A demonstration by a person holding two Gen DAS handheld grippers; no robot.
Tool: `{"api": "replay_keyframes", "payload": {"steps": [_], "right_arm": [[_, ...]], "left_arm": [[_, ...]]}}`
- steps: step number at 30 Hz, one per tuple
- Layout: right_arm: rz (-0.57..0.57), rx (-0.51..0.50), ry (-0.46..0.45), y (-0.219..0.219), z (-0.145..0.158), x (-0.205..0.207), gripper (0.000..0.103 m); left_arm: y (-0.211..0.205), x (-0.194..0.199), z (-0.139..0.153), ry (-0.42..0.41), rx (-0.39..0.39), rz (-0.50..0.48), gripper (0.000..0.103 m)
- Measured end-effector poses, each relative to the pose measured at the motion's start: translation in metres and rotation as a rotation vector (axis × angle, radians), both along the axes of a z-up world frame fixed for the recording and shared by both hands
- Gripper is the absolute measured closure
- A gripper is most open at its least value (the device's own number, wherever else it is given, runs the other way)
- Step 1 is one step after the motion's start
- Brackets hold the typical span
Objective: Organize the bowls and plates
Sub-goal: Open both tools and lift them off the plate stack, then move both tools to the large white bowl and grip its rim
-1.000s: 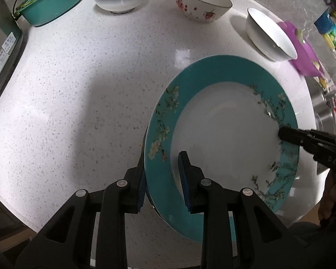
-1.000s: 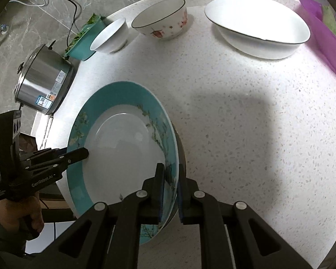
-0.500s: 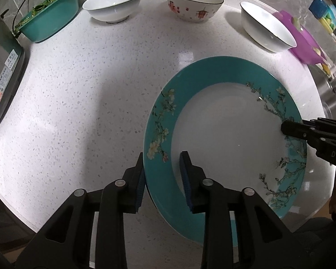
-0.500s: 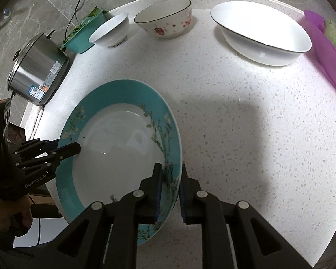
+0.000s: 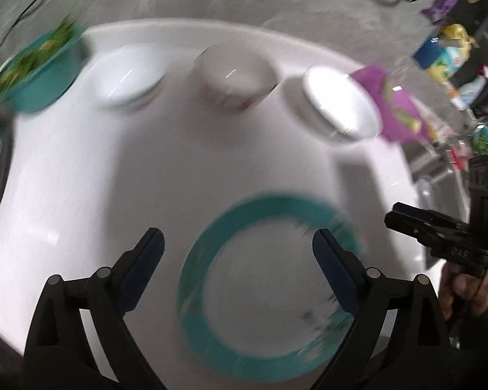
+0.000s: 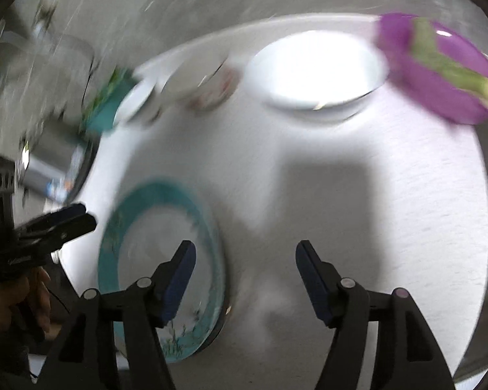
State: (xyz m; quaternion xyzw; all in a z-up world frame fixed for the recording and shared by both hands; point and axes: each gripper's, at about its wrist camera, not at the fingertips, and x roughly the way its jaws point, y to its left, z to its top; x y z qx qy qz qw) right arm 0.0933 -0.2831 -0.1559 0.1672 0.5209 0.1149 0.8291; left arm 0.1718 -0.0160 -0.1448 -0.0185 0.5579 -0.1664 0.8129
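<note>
The teal-rimmed plate [image 5: 263, 292] with a white centre lies flat on the white table, near its front edge. My left gripper [image 5: 237, 237] hovers above it with its jaws opening wide and the pads clear of the rim. My right gripper [image 6: 245, 250] is also opening, with the plate [image 6: 140, 243] below its left finger and nothing held. Each gripper appears in the other's view: the right gripper [image 5: 406, 221] beside the plate, the left gripper [image 6: 71, 221] at its far side. Three bowls stand at the back: a small white bowl [image 5: 127, 78], a floral bowl [image 5: 234, 74], a wide white bowl [image 5: 341, 104]. Both views are motion-blurred.
A teal basin of greens [image 5: 39, 74] sits at the back left. A purple basin [image 6: 439, 68] stands beyond the wide white bowl [image 6: 315, 68]. A steel cooker [image 6: 55, 162] is left of the table. A hand holds each gripper near the table's front edge.
Both grippers were shut on opposite edges of the plate's rim. They have let go, opened wide and lifted away, and the plate stays on the table.
</note>
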Motion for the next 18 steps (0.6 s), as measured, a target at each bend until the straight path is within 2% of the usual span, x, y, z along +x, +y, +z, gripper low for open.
{"api": "replay_keyframes", "payload": {"steps": [4,6,8,13,18], "right_arm": [[-0.154,0.019,-0.055,-0.048,0.026,0.016,0.035],[-0.233,0.025,-0.075,-0.067,0.034,0.029,0.035],[-0.281,0.026,-0.078,-0.077,0.036,0.041,0.035],[-0.339,0.034,-0.038,-0.086,0.025,0.068,0.035],[-0.352,0.029,0.008,-0.086,0.013,0.088,0.035]], "left_arm": [[-0.039,0.06,0.018,-0.045,0.024,-0.082,0.01],[-0.059,0.085,0.016,-0.059,0.067,-0.096,0.01],[-0.084,0.109,0.008,-0.038,0.069,-0.136,0.01],[-0.134,0.14,-0.016,0.007,0.087,-0.21,0.01],[-0.157,0.17,-0.037,0.049,0.078,-0.207,0.01]]}}
